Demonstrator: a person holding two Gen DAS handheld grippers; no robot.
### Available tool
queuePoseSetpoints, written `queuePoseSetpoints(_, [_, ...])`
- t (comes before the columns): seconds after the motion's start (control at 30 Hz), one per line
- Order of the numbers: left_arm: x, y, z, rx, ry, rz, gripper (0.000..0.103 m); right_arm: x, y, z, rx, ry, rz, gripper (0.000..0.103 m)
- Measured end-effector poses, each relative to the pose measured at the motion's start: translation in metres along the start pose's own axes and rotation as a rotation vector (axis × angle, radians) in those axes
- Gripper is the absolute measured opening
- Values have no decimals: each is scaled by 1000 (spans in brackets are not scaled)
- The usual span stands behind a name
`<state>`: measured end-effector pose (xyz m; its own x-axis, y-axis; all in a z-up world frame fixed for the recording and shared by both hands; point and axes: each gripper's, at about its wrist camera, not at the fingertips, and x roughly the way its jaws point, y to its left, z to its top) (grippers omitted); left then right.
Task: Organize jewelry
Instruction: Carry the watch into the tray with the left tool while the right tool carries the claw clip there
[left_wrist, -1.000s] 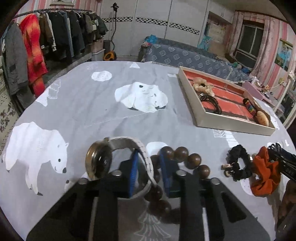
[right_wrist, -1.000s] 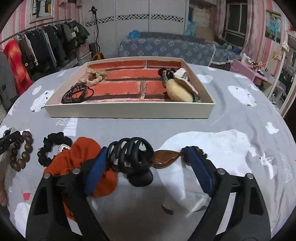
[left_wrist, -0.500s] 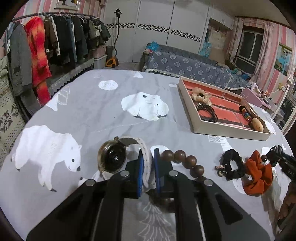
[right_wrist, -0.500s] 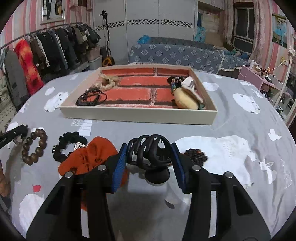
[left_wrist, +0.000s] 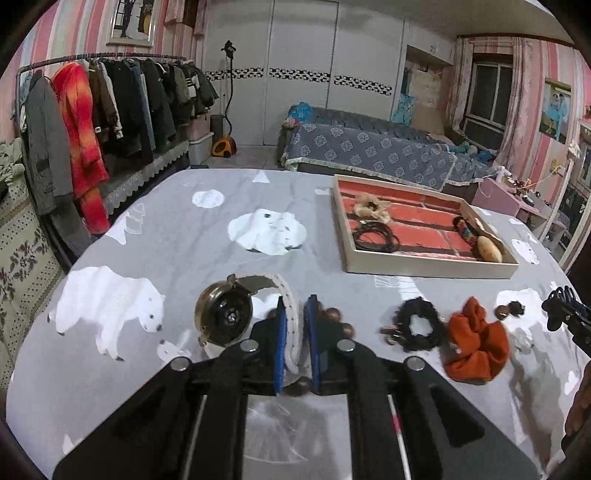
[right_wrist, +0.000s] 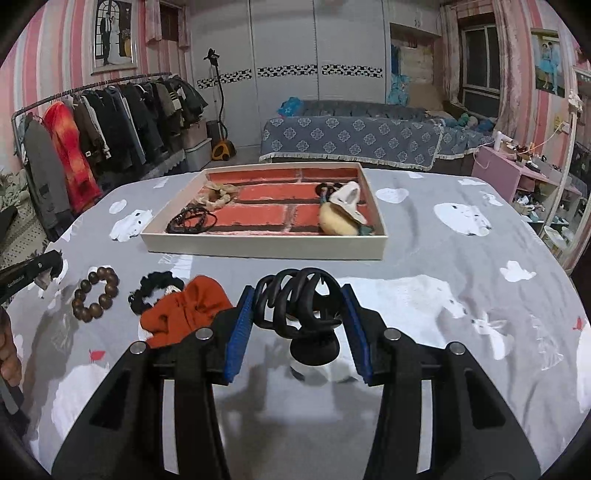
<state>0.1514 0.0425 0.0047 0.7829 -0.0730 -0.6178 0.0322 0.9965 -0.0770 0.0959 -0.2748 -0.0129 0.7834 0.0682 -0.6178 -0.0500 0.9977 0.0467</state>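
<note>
Beyond both grippers, toward far edge of tabletop: tray (right_wrist: 264, 248), long side crosswise. Left gripper (left_wrist: 295, 325) pinching watch (left_wrist: 225, 319) by strap, tray ahead-right. Right gripper (right_wrist: 297, 317) clamped on hair claw (right_wrist: 295, 301), tray straight ahead, nearer.

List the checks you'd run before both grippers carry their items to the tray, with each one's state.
1. Left gripper shut on the watch by its white strap: ok.
2. Right gripper shut on the black claw clip: ok.
3. Watch clear of the wooden bead bracelet: ok in the right wrist view.
4. Clip clear of the orange scrunchie: ok, it sits above it.
5. Bare space in the tray: ok, the middle sections are free.
6. Strap grip secure enough for the heavy watch face: cannot tell.
</note>
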Motion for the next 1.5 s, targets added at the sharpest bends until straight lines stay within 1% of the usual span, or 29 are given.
queuePoseSetpoints(0.1, [-7,-16,-1,23,-13,2,11,-13,-15,-3,16,-16,-6,47])
queuePoseSetpoints(0.2, [-12,-34,-2,43,-24,12,11,-21,-28,-6,34,-28,7,47])
queuePoseSetpoints(0.4, [-19,-68,-8,73,-37,-6,11,-31,-48,-16,57,-33,19,47])
queuePoseSetpoints(0.6, [-17,-83,-12,101,-22,-9,11,-39,-57,-19,50,-42,18,47])
queuePoseSetpoints(0.77, [-14,-82,-8,116,-24,-9,11,-39,-52,-15,46,-48,24,47])
queuePoseSetpoints(0.93, [-15,-80,2,131,-48,-13,11,-37,-45,-5,42,-68,21,47])
queuePoseSetpoints(1.07, [-13,-79,13,125,-66,-18,11,-30,-40,4,33,-65,24,47])
queuePoseSetpoints(1.17, [-10,-82,20,143,-82,-17,12,-27,-39,10,29,-70,22,47])
queuePoseSetpoints(1.27, [-4,-88,31,163,-102,-27,12,-21,-38,18,31,-71,23,47])
queuePoseSetpoints(1.4, [7,-93,46,164,-117,-43,12,-11,-37,30,30,-73,21,47])
queuePoseSetpoints(1.5, [21,-95,62,138,-117,-47,12,-2,-38,44,34,-87,23,47])
